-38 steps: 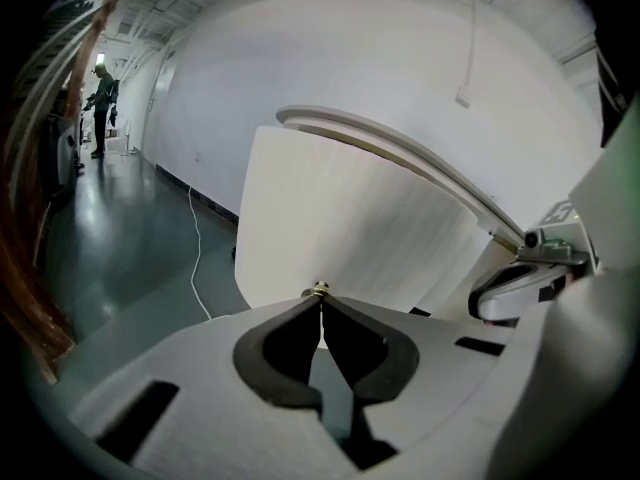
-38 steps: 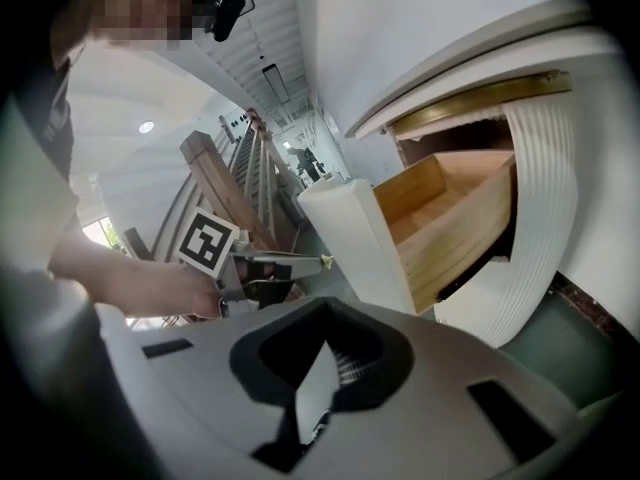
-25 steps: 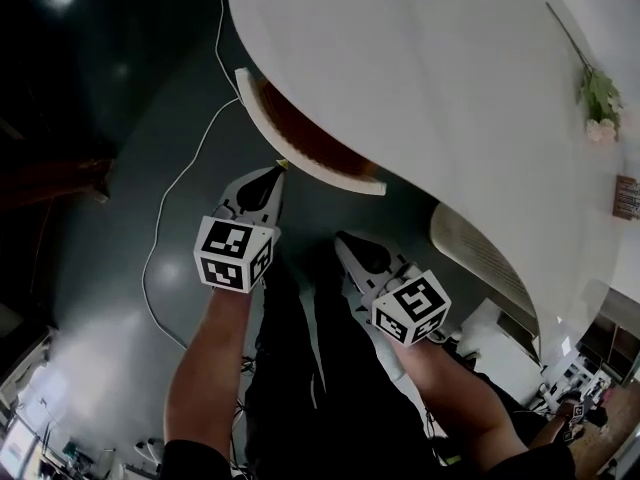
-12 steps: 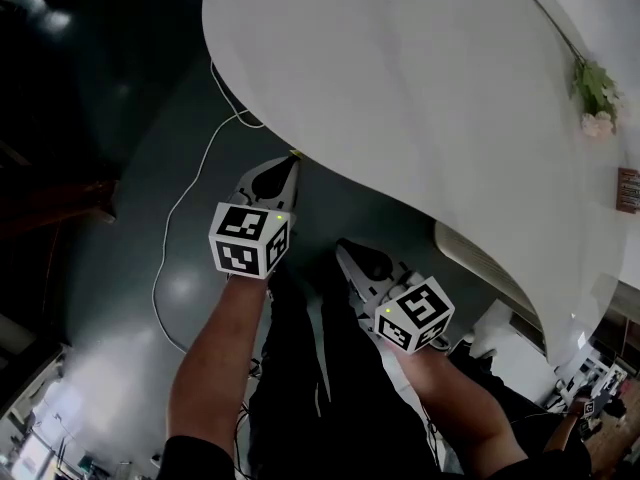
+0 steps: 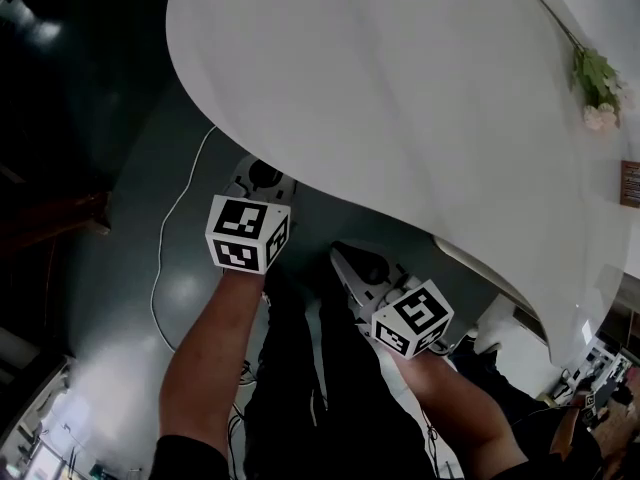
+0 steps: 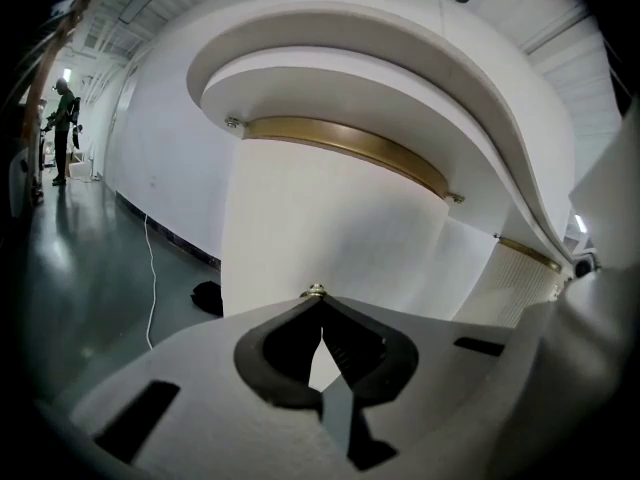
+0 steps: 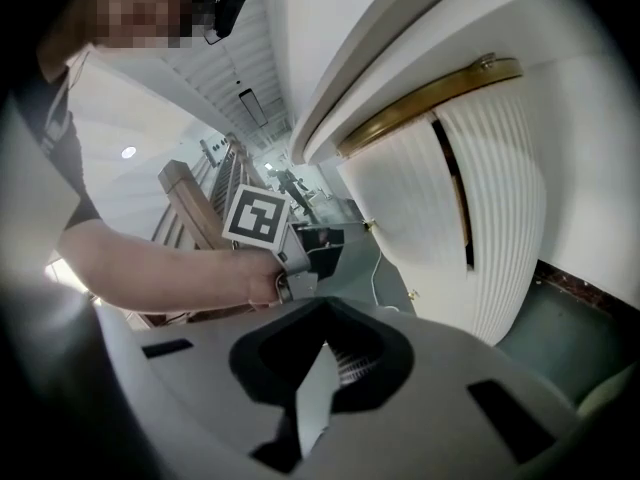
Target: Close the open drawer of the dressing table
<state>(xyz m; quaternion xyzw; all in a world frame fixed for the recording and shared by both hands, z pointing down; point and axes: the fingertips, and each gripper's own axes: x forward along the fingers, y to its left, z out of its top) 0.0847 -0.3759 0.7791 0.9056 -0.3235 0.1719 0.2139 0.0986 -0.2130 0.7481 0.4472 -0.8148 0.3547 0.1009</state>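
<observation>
The left gripper [image 6: 316, 293] is held with its tongs pressed together and nothing between them. Its tips are pointed at the white curved body of the dressing table [image 6: 300, 238]. Whether the tips touch that surface cannot be told from the left gripper view. Above them is seen the curved white drawer [image 6: 320, 93], with a brass strip [image 6: 350, 148] running along it. The drawer is tucked beneath the overhanging white table top [image 5: 400, 98]. It appears to be pushed fully in, though the angle from below is poor. In the head view the drawer is hidden by the top, and the nose of the left gripper is covered by the top's near edge at the left.

The right gripper [image 7: 326, 303] is held to the right and nearer the person, short of the table's edge. Its tongs are likewise closed on nothing. In its view a ribbed white cabinet front [image 7: 490, 218] is seen at the right. The left gripper's marker cube [image 7: 256, 215] is seen at the left, at the end of a bare forearm [image 7: 150, 268].

A thin white cable [image 5: 160, 240] is laid across the dark glossy floor [image 5: 110, 298] at the left. A sprig of pink flowers with green leaves [image 5: 597, 83] lies at the far right of the table top.
</observation>
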